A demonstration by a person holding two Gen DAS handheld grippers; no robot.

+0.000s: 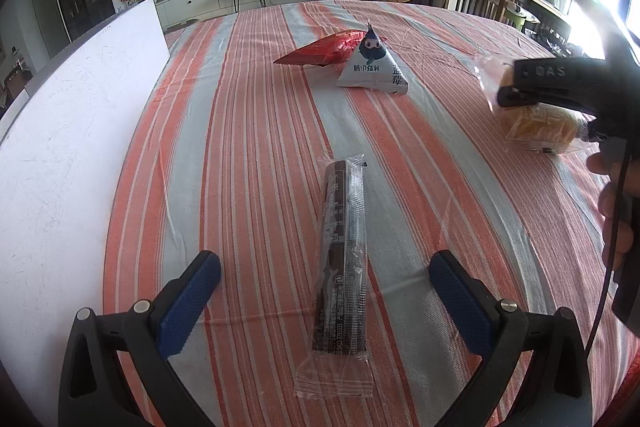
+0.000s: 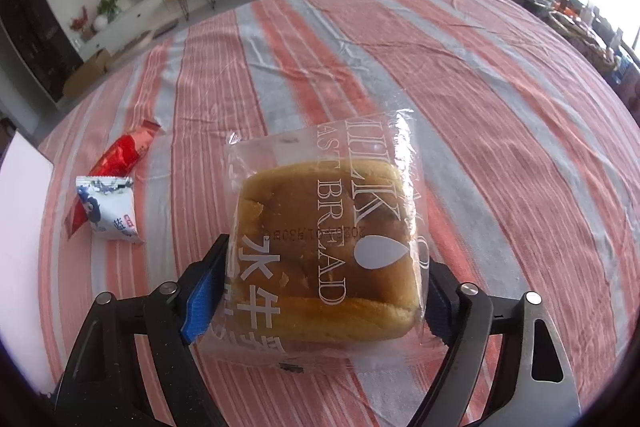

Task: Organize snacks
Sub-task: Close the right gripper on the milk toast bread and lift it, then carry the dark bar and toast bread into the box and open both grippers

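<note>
A long brown snack bar in clear wrap (image 1: 342, 259) lies on the striped cloth between the open fingers of my left gripper (image 1: 326, 267), untouched. My right gripper (image 2: 324, 291) is shut on a wrapped bread bun (image 2: 328, 255); in the left wrist view the bun (image 1: 536, 131) is at the right, held by that gripper (image 1: 508, 87). A white triangular snack pack (image 1: 372, 71) and a red foil packet (image 1: 328, 53) lie together farther back; in the right wrist view the white pack (image 2: 110, 209) and the red packet (image 2: 120, 157) are at the left.
A white board or tray (image 1: 68, 147) lies along the table's left side, also at the left edge of the right wrist view (image 2: 20, 219). The striped tablecloth (image 1: 248, 131) covers the table. A TV, plants, an orange chair and wooden chairs stand beyond the far edge.
</note>
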